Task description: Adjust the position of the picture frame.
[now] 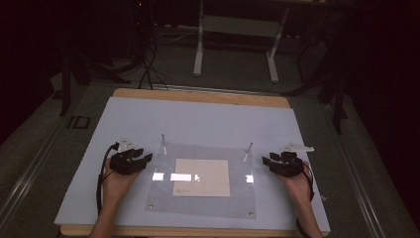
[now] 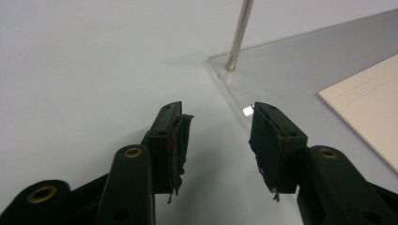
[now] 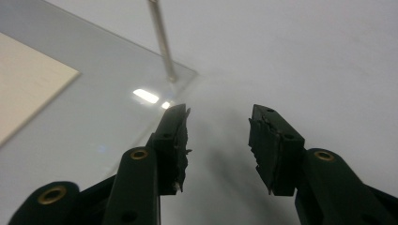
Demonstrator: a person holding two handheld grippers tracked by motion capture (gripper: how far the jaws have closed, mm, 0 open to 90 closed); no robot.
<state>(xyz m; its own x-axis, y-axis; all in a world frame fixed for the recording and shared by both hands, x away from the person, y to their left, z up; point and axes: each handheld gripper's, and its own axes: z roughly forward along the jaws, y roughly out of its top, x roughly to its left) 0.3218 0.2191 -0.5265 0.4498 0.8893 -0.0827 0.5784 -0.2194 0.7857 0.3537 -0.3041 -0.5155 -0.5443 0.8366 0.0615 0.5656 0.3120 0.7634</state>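
Observation:
A clear acrylic plate (image 1: 163,198) lies on the white table cover, with a beige paper sheet (image 1: 202,177) under or on its middle. Two thin metal pins stand at its far corners, the left pin (image 1: 163,142) and the right pin (image 1: 247,151). My left gripper (image 1: 141,159) rests just left of the plate, open and empty. In the left gripper view its jaws (image 2: 218,136) straddle the plate's edge (image 2: 234,101) near the pin (image 2: 238,35). My right gripper (image 1: 270,162) rests at the plate's right side, open and empty (image 3: 218,136), with the other pin (image 3: 162,37) ahead.
The white cover (image 1: 198,119) sits on a wooden tabletop (image 1: 198,96). White tags lie beside each gripper, one at the left (image 1: 128,145) and one at the right (image 1: 297,148). A white table frame (image 1: 235,29) stands on the dark floor beyond.

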